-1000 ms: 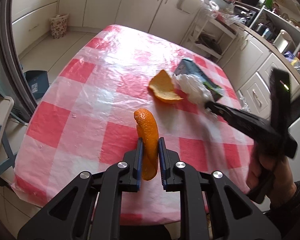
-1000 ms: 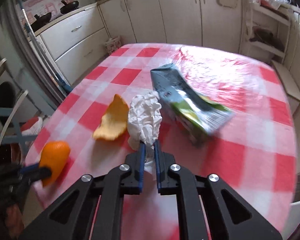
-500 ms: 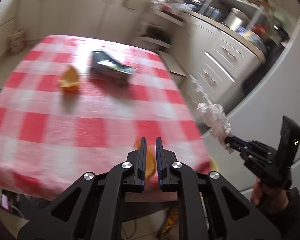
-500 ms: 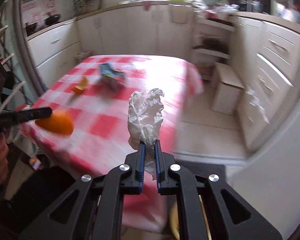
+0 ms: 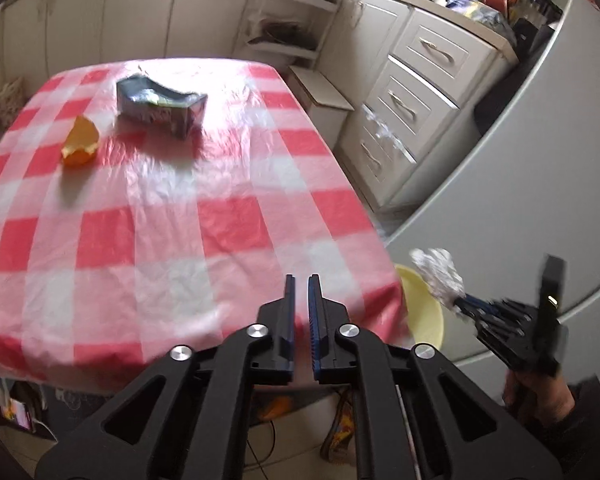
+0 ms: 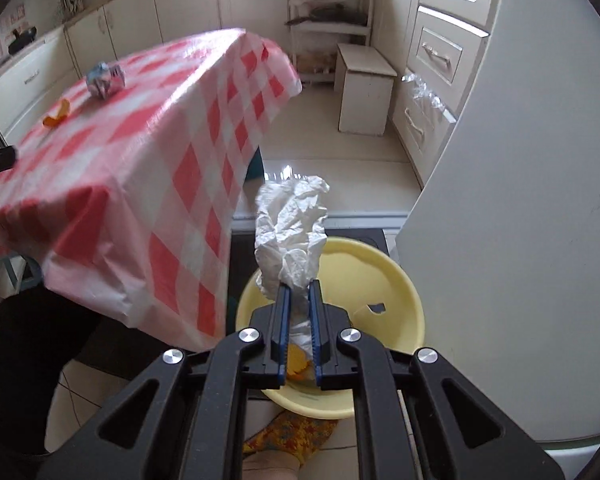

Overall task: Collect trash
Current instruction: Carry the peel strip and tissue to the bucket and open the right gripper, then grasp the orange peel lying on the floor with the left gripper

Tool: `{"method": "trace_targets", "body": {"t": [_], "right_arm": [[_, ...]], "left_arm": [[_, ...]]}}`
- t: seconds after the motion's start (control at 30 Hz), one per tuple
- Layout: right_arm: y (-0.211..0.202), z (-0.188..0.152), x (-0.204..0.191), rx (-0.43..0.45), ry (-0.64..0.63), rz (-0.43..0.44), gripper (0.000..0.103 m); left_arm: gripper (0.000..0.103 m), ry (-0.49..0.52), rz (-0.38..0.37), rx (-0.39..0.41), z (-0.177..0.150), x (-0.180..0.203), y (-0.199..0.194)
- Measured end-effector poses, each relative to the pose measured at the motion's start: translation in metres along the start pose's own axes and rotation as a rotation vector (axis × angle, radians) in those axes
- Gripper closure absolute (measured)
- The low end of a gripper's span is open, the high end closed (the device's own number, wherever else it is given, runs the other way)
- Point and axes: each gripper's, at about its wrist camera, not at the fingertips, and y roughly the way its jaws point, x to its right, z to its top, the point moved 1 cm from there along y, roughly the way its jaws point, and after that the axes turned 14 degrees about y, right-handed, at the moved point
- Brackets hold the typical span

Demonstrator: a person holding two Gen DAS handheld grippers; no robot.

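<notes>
My right gripper [image 6: 299, 286] is shut on a crumpled white tissue [image 6: 290, 232] and holds it above a yellow bowl [image 6: 396, 280] on the floor beside the table; an orange peel piece [image 6: 296, 360] lies in the bowl. The tissue [image 5: 438, 272] and the bowl [image 5: 424, 312] also show in the left wrist view. My left gripper [image 5: 299, 280] is nearly closed with nothing between its fingers, over the table's near right corner. An orange peel [image 5: 80, 144] and a crushed carton [image 5: 160, 104] lie on the red-checked tablecloth [image 5: 180, 220].
A white fridge [image 6: 520, 200] stands right of the bowl. White drawers [image 5: 412, 92] and a small white box stool [image 6: 364, 88] line the far side. A patterned cloth [image 6: 292, 432] lies on the floor by the bowl.
The orange peel is gone from my left gripper and a peel piece now lies in the bowl. My right gripper has carried the tissue from beside the table to over the yellow bowl.
</notes>
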Motion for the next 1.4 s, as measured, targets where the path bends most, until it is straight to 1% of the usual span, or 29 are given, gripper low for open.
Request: {"method": "trace_targets", "body": {"t": [0.07,0.1,0.13,0.17,0.2,0.23,0.3,0.33,0.37,0.4,0.43,0.47,0.5,0.53,0.57,0.6,0.63,0.7,0.83,0.93,1.0,1.07,1.1,1.13,1.17,1.2,1.23,1.3,1.4], "right_arm": [[0.012,-0.001,0.001,-0.047,0.005,-0.016,0.092],[0.019,-0.002,0.004,-0.081,0.015,-0.023,0.089],[0.024,-0.002,0.004,-0.108,0.025,-0.03,0.075],[0.029,-0.002,0.007,-0.134,0.04,-0.049,0.067],[0.028,-0.003,0.011,-0.129,0.051,-0.062,0.063],[0.026,-0.002,0.012,-0.124,0.054,-0.066,0.062],[0.02,0.005,0.012,-0.108,0.064,-0.072,0.061],[0.019,0.005,0.013,-0.103,0.07,-0.071,0.06],[0.017,0.006,0.014,-0.101,0.076,-0.07,0.06],[0.015,0.007,0.013,-0.103,0.078,-0.07,0.06],[0.015,0.007,0.013,-0.105,0.075,-0.072,0.057],[0.015,0.006,0.012,-0.106,0.068,-0.075,0.056],[0.015,0.006,0.011,-0.107,0.061,-0.08,0.055],[0.016,0.005,0.011,-0.112,0.059,-0.078,0.055],[0.017,0.004,0.011,-0.122,0.057,-0.069,0.055],[0.017,0.002,0.011,-0.128,0.053,-0.061,0.054],[0.017,0.001,0.009,-0.131,0.05,-0.059,0.054],[0.017,-0.001,0.01,-0.138,0.048,-0.054,0.054],[0.018,-0.004,0.015,-0.163,0.072,-0.027,0.054],[0.022,-0.012,0.022,-0.183,0.089,-0.019,0.054],[0.03,-0.022,0.033,-0.212,0.111,-0.027,0.053],[0.04,-0.031,0.044,-0.251,0.144,-0.036,0.053],[0.041,-0.034,0.047,-0.263,0.16,-0.034,0.053],[0.044,-0.035,0.051,-0.275,0.182,-0.025,0.053],[0.043,-0.034,0.052,-0.273,0.185,-0.019,0.053],[0.041,-0.032,0.05,-0.263,0.177,-0.018,0.053],[0.038,-0.031,0.048,-0.255,0.17,-0.017,0.053],[0.033,-0.029,0.043,-0.24,0.151,-0.015,0.053],[0.032,-0.031,0.041,-0.234,0.123,-0.033,0.053]], "left_arm": [[0.097,0.075,-0.074,-0.041,-0.01,0.015,0.002],[0.09,0.106,-0.112,-0.076,-0.016,0.021,0.006],[0.076,0.147,-0.184,-0.132,-0.027,0.032,0.016],[0.069,0.172,-0.213,-0.167,-0.036,0.038,0.023],[0.054,0.214,-0.228,-0.234,-0.054,0.049,0.038],[0.049,0.241,-0.247,-0.307,-0.073,0.059,0.056],[0.048,0.256,-0.286,-0.43,-0.107,0.074,0.089],[0.048,0.265,-0.274,-0.54,-0.136,0.085,0.12],[0.048,0.269,-0.256,-0.602,-0.152,0.091,0.138],[0.048,0.269,-0.217,-0.698,-0.177,0.1,0.169],[0.048,0.269,-0.192,-0.756,-0.191,0.105,0.187],[0.048,0.277,-0.16,-0.86,-0.214,0.114,0.217],[0.048,0.265,-0.159,-0.904,-0.224,0.118,0.235],[0.047,0.226,-0.18,-0.942,-0.234,0.12,0.251],[0.047,0.12,-0.215,-0.992,-0.246,0.118,0.276],[0.047,0.037,-0.214,-1.002,-0.253,0.113,0.29],[0.044,-0.078,-0.202,-1.002,-0.262,0.105,0.308],[0.043,-0.234,-0.166,-1.036,-0.286,0.095,0.335],[0.043,-0.376,-0.115,-1.103,-0.33,0.101,0.363],[0.037,-0.405,-0.067,-1.111,-0.347,0.112,0.372],[0.037,-0.386,-0.036,-1.109,-0.351,0.117,0.376],[0.036,-0.367,0.022,-1.085,-0.354,0.115,0.376],[0.04,-0.362,0.03,-1.094,-0.359,0.112,0.377],[0.049,-0.373,0.025,-1.088,-0.362,0.108,0.377],[0.053,-0.401,0.004,-1.072,-0.364,0.104,0.376],[0.068,-0.395,0.002,-1.068,-0.364,0.104,0.376],[0.077,-0.375,-0.022,-1.062,-0.361,0.107,0.376],[0.086,-0.325,-0.045,-1.053,-0.354,0.113,0.373],[0.089,-0.281,-0.059,-1.038,-0.344,0.116,0.362]]}}
